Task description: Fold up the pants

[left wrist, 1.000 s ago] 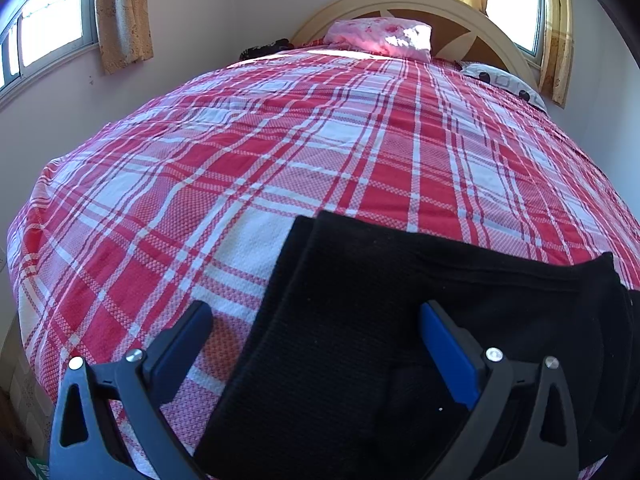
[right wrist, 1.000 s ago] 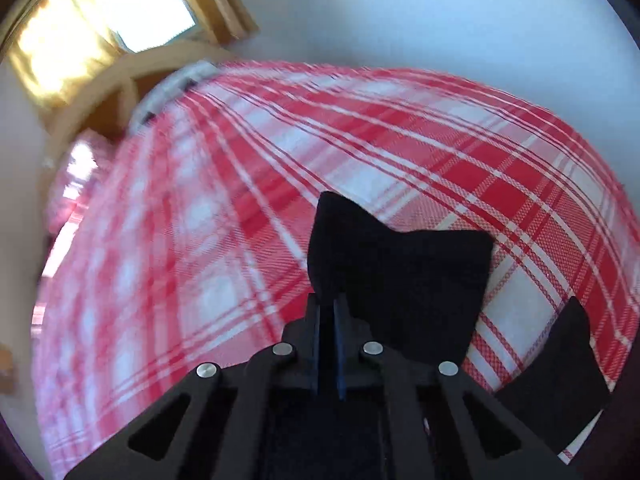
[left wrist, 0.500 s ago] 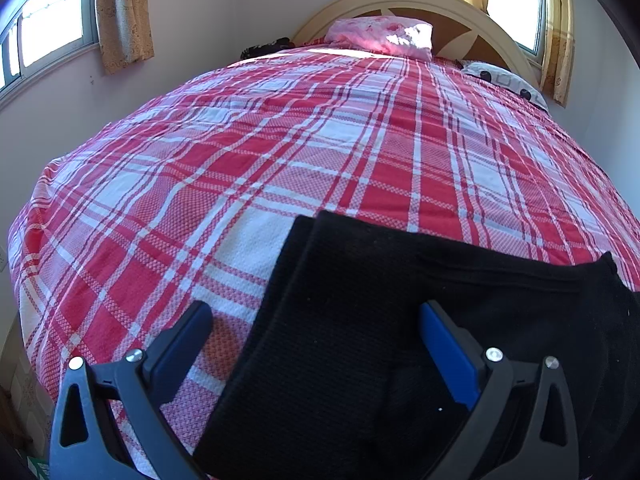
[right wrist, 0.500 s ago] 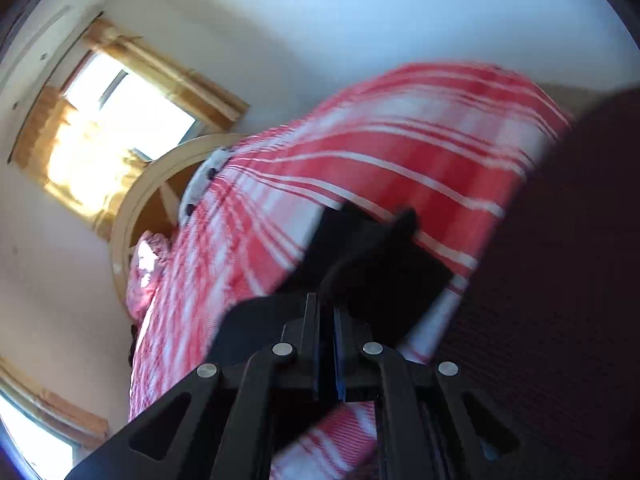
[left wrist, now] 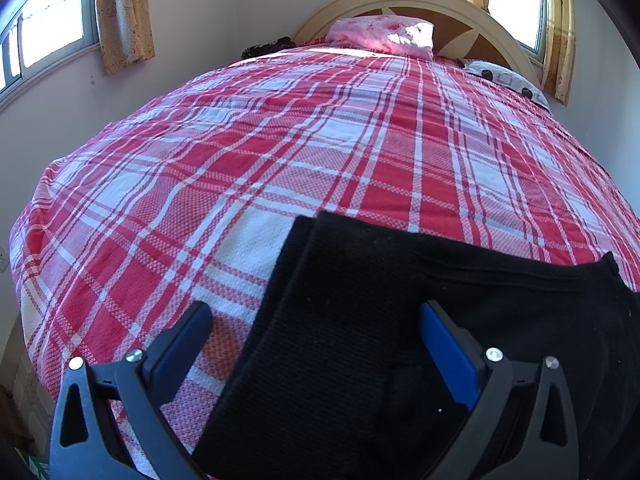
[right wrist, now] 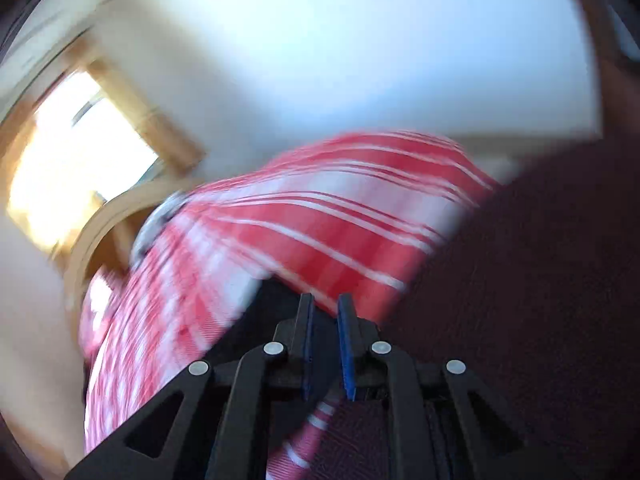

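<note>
Pants (left wrist: 360, 340): folded, near bed (left wrist: 280, 160) foot edge | left gripper (left wrist: 316, 332): wide open above them, poised | right gripper (right wrist: 324, 312): jaws just parting, nothing visibly between, letting go.

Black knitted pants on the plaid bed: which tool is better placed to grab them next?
Probably the left tool: open, hovering over the black knitted pants' edge. The right tool, barely open, holds nothing in a blurred view.

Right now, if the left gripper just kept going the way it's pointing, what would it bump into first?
Most likely the black pants: the open left gripper points down at them on the bed, though the gap is hard to judge.
</note>
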